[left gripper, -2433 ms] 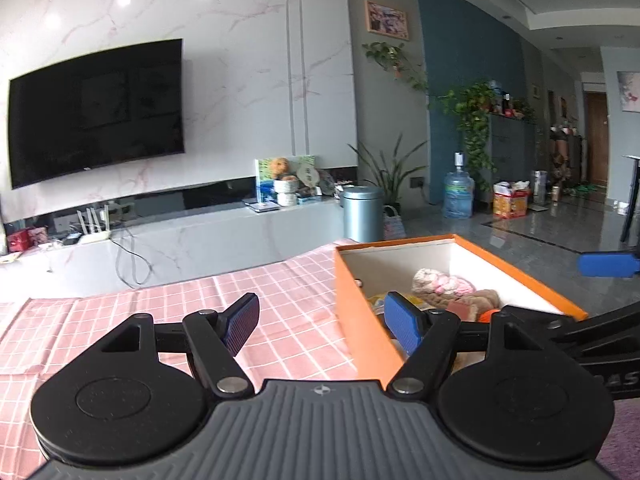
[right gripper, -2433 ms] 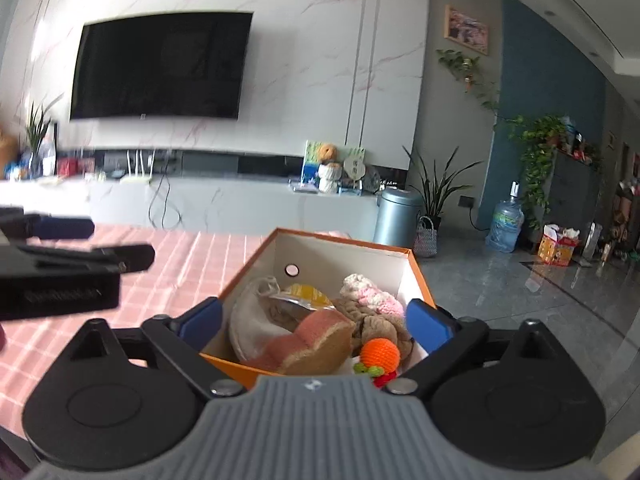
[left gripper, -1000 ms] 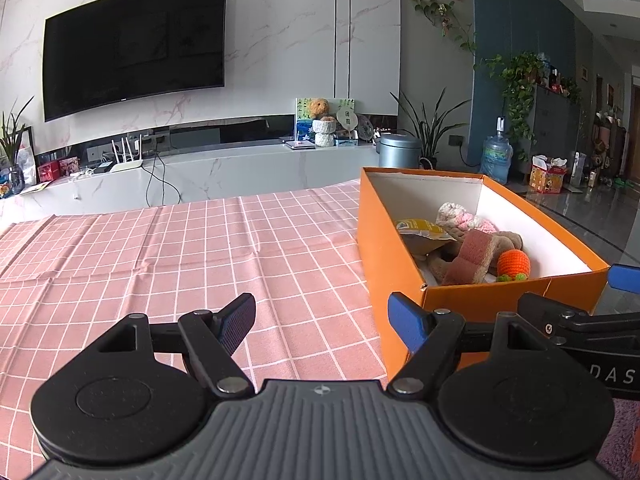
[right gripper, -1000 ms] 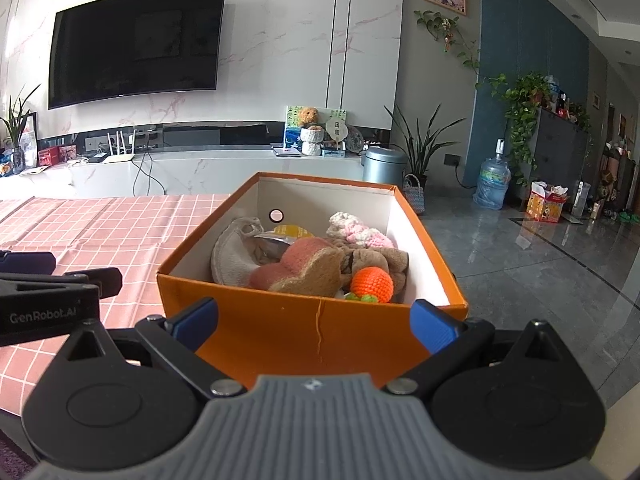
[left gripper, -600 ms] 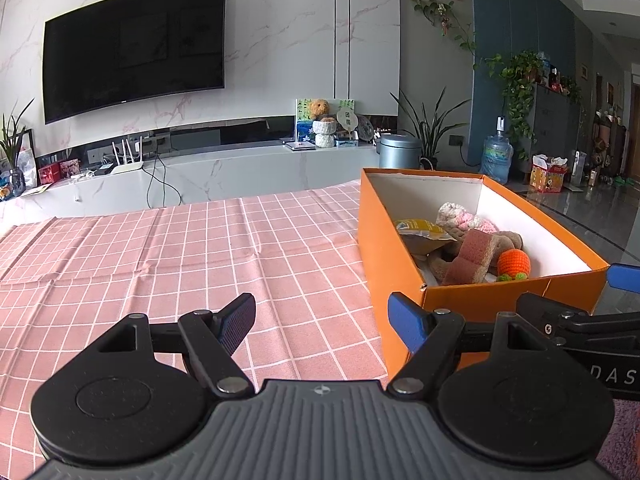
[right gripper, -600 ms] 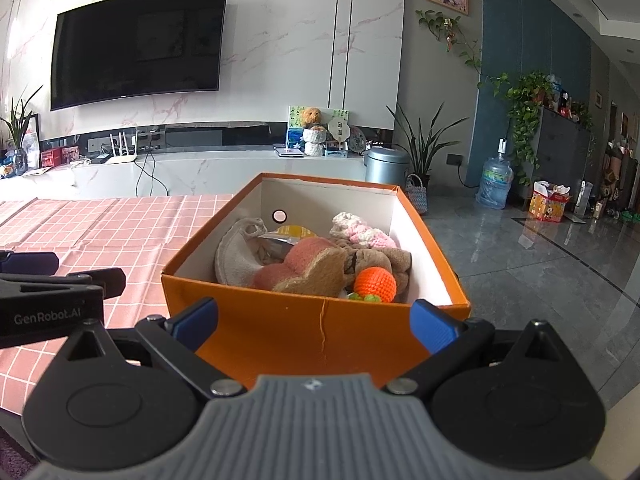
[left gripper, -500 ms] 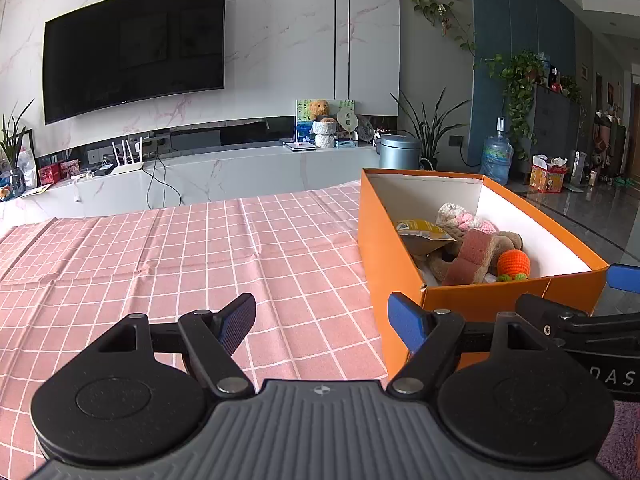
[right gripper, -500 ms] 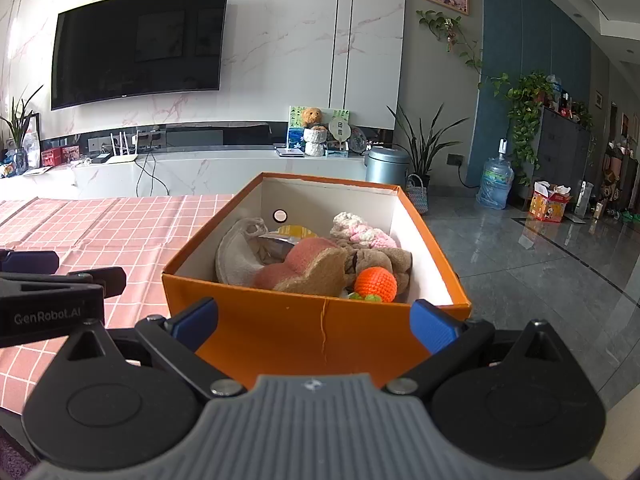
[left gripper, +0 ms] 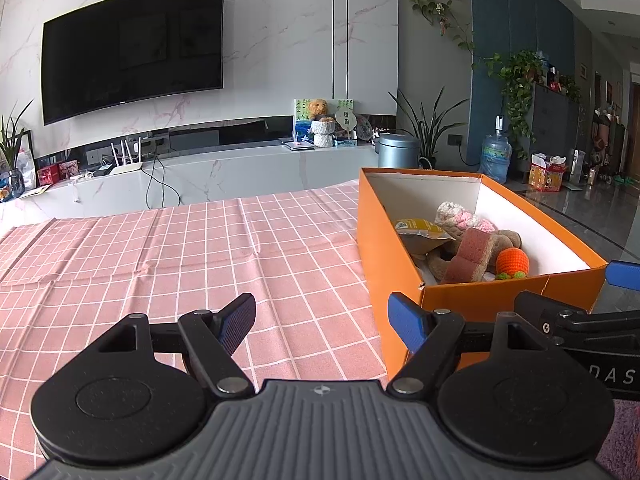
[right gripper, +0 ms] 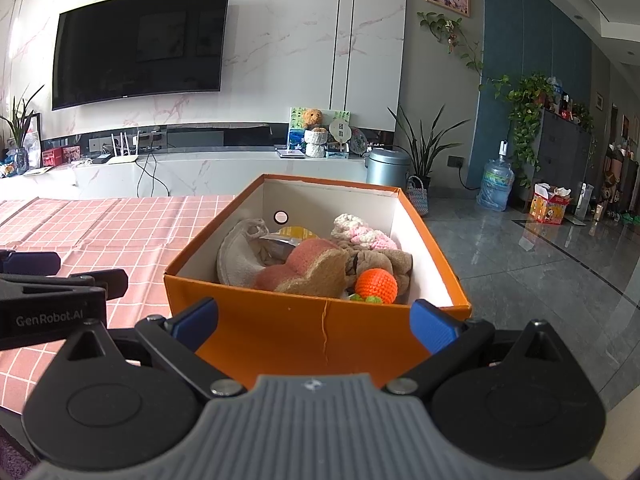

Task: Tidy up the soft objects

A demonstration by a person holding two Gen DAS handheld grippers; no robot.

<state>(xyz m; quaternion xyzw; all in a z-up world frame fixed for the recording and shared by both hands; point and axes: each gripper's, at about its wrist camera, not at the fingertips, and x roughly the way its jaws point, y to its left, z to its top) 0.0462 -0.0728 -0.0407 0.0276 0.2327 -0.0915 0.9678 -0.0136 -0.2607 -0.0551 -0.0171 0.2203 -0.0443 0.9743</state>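
Soft toys sit inside the open orange cardboard box on the pink checked tabletop: a crocheted orange ball, a pink-and-tan sponge, a pink-white knit piece. Left tool and right tool are both released, empty.

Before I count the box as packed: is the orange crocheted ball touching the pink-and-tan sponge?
Cannot tell. In the right wrist view the orange crocheted ball sits right beside the sponge, but the box rim hides where they would meet.
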